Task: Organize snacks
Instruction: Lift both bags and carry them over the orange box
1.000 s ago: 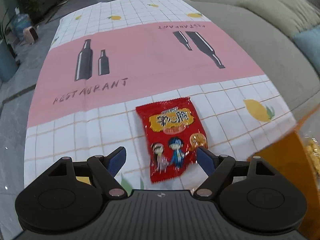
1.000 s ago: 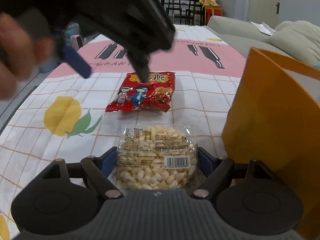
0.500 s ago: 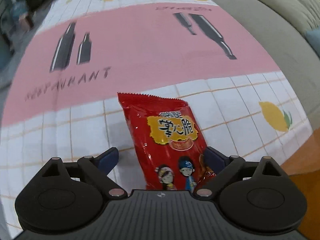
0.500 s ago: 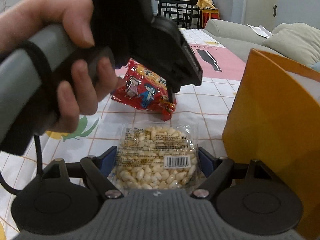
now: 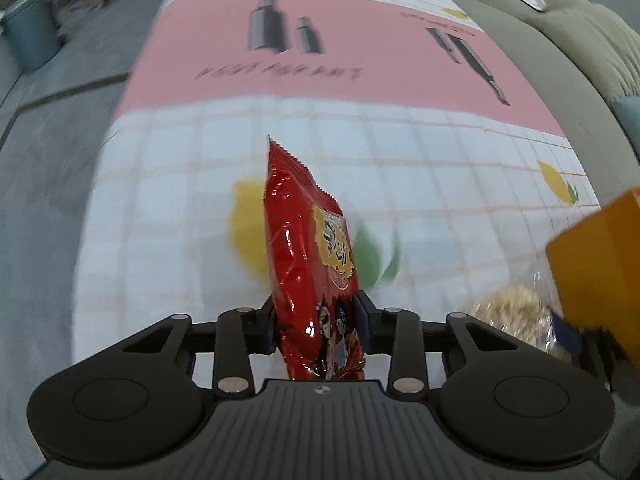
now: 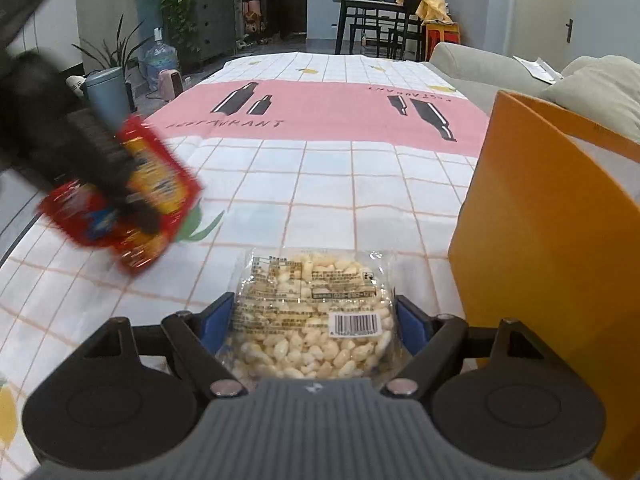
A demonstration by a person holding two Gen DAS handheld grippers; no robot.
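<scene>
A red snack bag (image 5: 308, 248) stands on edge between the pads of my left gripper (image 5: 318, 320), whose jaws are closing and pinch its lower part; it hangs above the checked tablecloth (image 5: 440, 200). In the right wrist view the same red bag (image 6: 160, 188) is blurred at the left, under the dark left gripper (image 6: 80, 148). My right gripper (image 6: 314, 318) grips a clear pack of puffed rice (image 6: 308, 280) by its sides, low over the cloth. The orange box (image 6: 540, 220) stands open right beside it.
The tablecloth (image 6: 340, 184) has a pink band with bottle prints further out. A grey sofa (image 6: 592, 84) runs along the right side. The table's left edge drops to the grey floor (image 5: 48, 152). The orange box (image 5: 600, 264) and rice pack (image 5: 512, 312) show at the left view's right.
My left gripper dropped over the flat red bag, shut on it and swung it up and to the left, turned on edge. The right gripper kept still with its pack.
</scene>
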